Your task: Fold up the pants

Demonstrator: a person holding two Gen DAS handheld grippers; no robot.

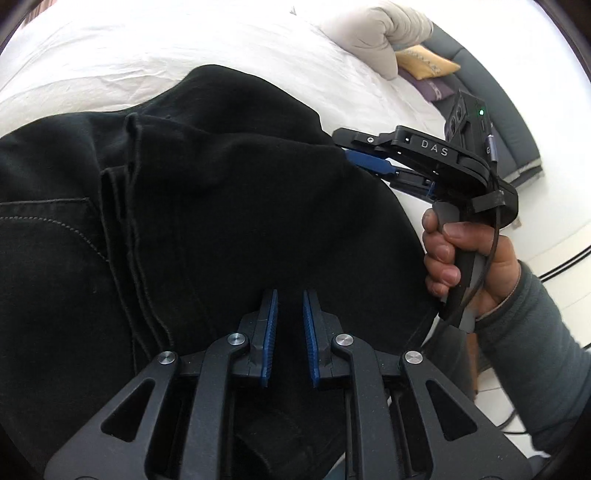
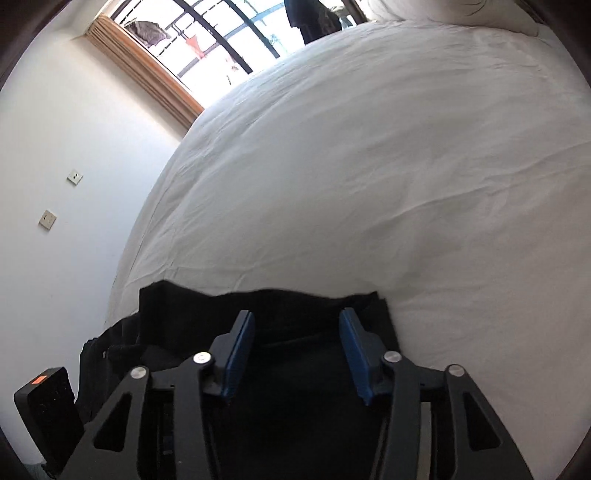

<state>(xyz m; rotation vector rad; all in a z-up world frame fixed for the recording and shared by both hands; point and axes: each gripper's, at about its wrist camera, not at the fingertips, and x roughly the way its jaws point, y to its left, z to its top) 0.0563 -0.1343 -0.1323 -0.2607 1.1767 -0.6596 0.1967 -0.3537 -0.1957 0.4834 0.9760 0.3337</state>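
Black pants (image 1: 207, 221) lie bunched and partly folded on a white bed (image 1: 184, 44), with a stitched pocket at the left. My left gripper (image 1: 290, 295) hovers low over the dark cloth, its blue pads a small gap apart and nothing between them. My right gripper (image 1: 365, 162) shows in the left wrist view at the pants' right edge, its fingertips (image 1: 373, 164) partly hidden by the cloth. In the right wrist view the right gripper (image 2: 297, 317) is open, over the pants' edge (image 2: 258, 306).
A beige pillow (image 1: 384, 33) and a yellow cushion (image 1: 428, 64) lie at the bed's far right corner beside a grey sofa (image 1: 506, 122). A window (image 2: 221, 33) and a white wall (image 2: 55, 147) stand past the bed (image 2: 369, 166). A black device (image 2: 48, 410) sits at the lower left.
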